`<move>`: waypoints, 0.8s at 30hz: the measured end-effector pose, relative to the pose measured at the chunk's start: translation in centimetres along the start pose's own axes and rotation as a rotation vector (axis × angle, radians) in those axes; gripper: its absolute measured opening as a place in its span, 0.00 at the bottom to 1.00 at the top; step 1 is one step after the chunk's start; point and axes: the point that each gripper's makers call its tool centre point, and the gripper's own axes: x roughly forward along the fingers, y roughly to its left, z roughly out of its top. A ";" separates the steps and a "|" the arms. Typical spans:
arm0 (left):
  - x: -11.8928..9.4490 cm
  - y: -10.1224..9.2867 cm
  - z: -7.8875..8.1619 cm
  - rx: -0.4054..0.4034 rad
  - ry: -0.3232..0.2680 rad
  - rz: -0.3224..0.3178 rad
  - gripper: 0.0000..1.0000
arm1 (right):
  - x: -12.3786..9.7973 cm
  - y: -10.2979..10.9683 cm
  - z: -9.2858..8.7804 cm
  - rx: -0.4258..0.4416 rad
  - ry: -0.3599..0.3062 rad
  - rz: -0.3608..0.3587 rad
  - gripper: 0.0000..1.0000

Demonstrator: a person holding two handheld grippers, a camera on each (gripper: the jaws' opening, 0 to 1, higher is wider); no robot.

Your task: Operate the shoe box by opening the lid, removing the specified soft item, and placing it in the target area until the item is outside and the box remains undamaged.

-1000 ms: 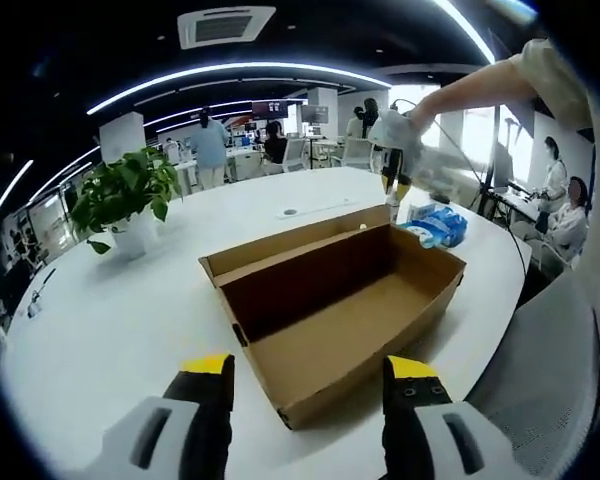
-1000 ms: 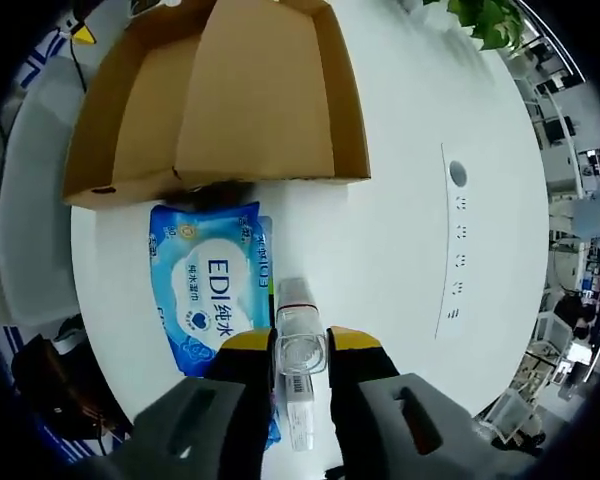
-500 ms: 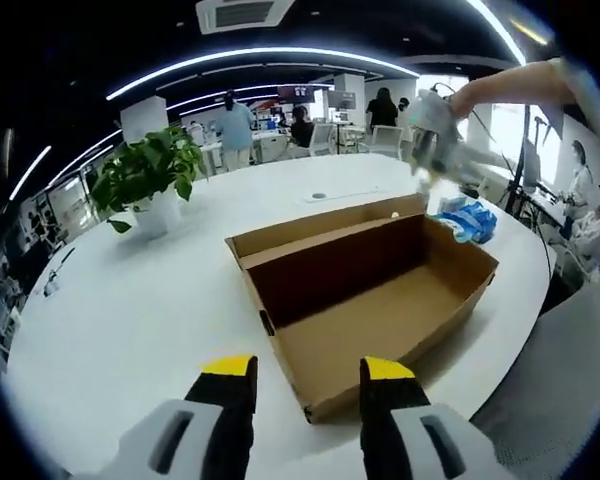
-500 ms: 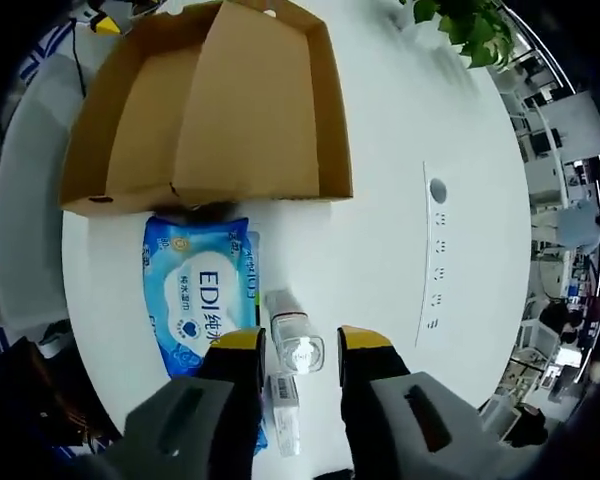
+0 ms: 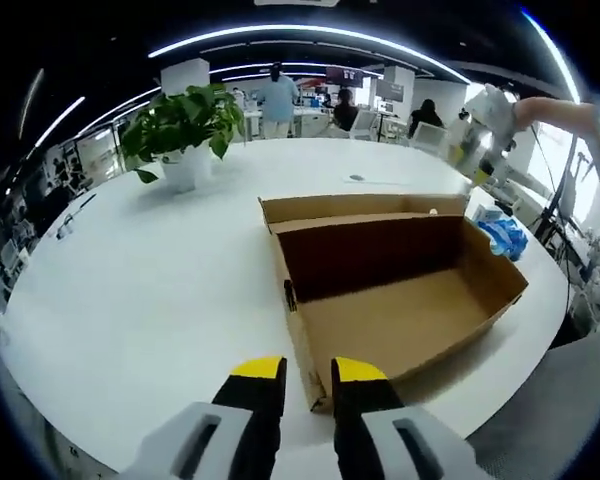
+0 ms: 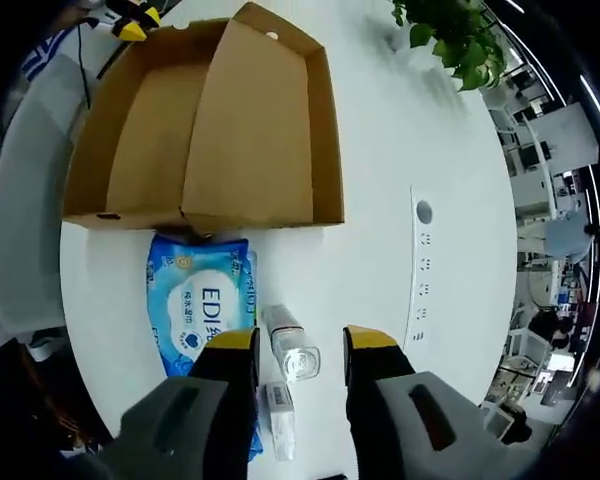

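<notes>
Shoe box (image 5: 400,290) sits open on the round white surface (image 5: 160,290), and its inside looks bare, just brown card. The lid stands up along the far side of the box. So the opening part looks done.

A blue pack of wipes (image 6: 198,310) lies flat on the surface, outside the box and touching its short end. That is likely the soft thing, so the taking out looks done too. A small clear bottle (image 6: 292,345) lies just beside the pack.

The right gripper (image 6: 300,340) hangs above the bottle with its jaws apart on both sides of it, holding nothing. The left gripper (image 5: 308,370) is at the near corner of the box with its jaws almost together, and nothing between them as far as I can see.

The box shows no rips or dents. I think very little is left, maybe only moving the grippers away. A green plant (image 5: 185,120) stands far off on the surface.
</notes>
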 end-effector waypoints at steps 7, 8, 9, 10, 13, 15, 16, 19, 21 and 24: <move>0.4 -0.1 -0.3 -0.073 -0.003 -0.003 0.10 | -0.6 -0.4 1.3 0.064 -0.058 -0.005 0.30; 0.4 -0.2 -0.4 -0.085 -0.002 -0.006 0.08 | -0.5 -0.5 1.7 0.091 -0.074 -0.004 0.30; 0.5 -0.2 -0.4 -0.088 -0.002 -0.007 0.07 | -0.5 -0.5 1.9 0.098 -0.079 -0.004 0.30; 0.6 -0.1 -0.4 -0.092 -0.002 0.002 0.07 | -0.5 -0.6 2.3 0.117 -0.092 -0.005 0.30; 0.7 -0.1 -0.4 -0.123 -0.002 0.003 0.07 | -0.2 -0.6 3.5 0.204 -0.137 0.006 0.29; 0.6 -0.1 -0.4 -0.135 -0.001 0.002 0.07 | 0.2 -0.6 4.4 0.278 -0.176 0.024 0.29; 0.6 -0.1 -0.4 -0.142 -0.001 0.002 0.07 | 0.4 -0.7 4.9 0.317 -0.197 0.028 0.29; 0.6 -0.1 -0.5 -0.165 0.001 0.003 0.06 | 1.1 -0.6 5.9 0.414 -0.226 0.048 0.29; 0.6 -0.1 -0.5 -0.165 0.002 0.004 0.06 | 1.9 -0.8 6.2 0.479 -0.229 0.046 0.29; 0.6 -0.2 -0.5 -0.148 0.006 0.015 0.06 | 2.9 -0.8 6.2 0.545 -0.215 0.041 0.28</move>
